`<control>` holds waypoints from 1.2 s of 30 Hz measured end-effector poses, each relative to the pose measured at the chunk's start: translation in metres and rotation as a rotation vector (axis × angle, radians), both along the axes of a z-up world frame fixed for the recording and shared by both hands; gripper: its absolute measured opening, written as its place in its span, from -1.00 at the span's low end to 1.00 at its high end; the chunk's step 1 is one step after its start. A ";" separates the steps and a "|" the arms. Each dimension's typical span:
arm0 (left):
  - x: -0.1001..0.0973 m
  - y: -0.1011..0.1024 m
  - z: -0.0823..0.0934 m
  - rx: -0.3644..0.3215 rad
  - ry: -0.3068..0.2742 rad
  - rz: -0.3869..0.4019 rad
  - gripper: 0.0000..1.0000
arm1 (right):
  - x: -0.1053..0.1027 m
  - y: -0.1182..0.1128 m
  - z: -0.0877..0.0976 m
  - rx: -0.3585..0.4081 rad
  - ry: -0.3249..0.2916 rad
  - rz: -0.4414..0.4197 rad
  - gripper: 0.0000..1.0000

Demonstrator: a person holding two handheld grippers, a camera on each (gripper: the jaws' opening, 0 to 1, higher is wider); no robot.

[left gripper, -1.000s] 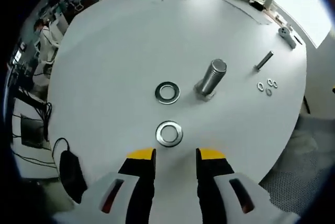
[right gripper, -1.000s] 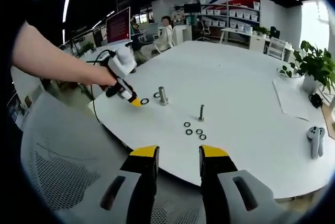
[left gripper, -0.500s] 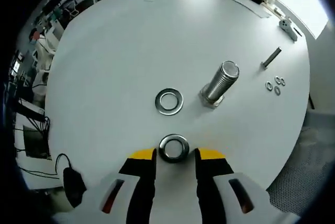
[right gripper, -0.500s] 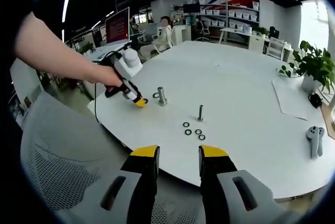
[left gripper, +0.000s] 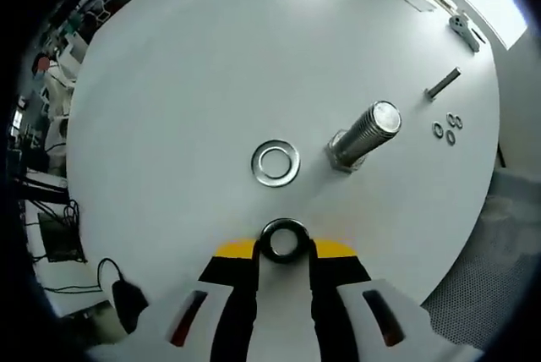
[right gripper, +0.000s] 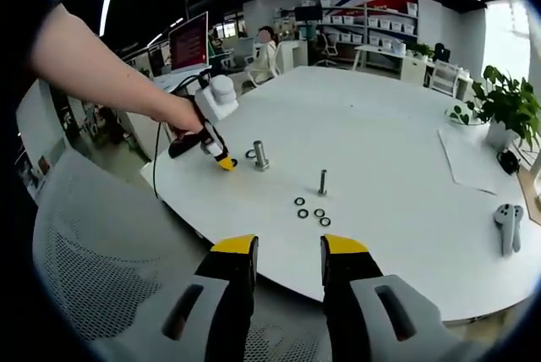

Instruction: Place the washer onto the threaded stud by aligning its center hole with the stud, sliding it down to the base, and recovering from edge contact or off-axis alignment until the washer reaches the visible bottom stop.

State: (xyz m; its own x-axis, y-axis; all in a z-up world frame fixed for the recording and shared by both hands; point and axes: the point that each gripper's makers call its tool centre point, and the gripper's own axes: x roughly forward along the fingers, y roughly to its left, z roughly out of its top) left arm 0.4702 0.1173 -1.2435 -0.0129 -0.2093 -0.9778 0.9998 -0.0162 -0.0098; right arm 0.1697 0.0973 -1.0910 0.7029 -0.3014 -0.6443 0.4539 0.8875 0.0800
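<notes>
My left gripper has its yellow-tipped jaws pinched in on a washer at the near edge of the white table, and a second washer lies flat just past it, beside the big threaded stud standing on its hex base (slim bolt and small rings sit well off to the far side). In the right gripper view, my right gripper hangs off the table edge over a mesh chair, jaws parted with nothing between them. From there I can see my hand holding the left gripper down at the table next to the stud.
</notes>
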 end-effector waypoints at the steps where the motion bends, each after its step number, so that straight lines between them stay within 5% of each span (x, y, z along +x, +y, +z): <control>1: -0.001 0.001 0.000 0.008 -0.002 -0.007 -0.58 | 0.000 0.000 0.000 0.000 0.000 0.000 -0.35; 9: -0.010 0.006 0.002 0.090 -0.007 -0.092 -0.58 | 0.000 0.000 0.000 -0.002 0.002 0.002 -0.36; 17: -0.005 0.006 0.001 0.092 -0.015 -0.138 -0.54 | 0.001 -0.001 0.000 -0.004 0.000 0.004 -0.36; 36: -0.012 0.004 0.003 0.071 -0.007 -0.054 -0.56 | 0.001 -0.002 -0.002 -0.009 0.002 0.010 -0.36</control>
State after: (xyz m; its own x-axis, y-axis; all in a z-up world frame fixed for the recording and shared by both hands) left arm 0.4578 0.1216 -1.2407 -0.0150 -0.1389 -0.9902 0.9976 -0.0696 -0.0054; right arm 0.1708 0.0957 -1.0926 0.7045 -0.3004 -0.6430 0.4454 0.8925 0.0711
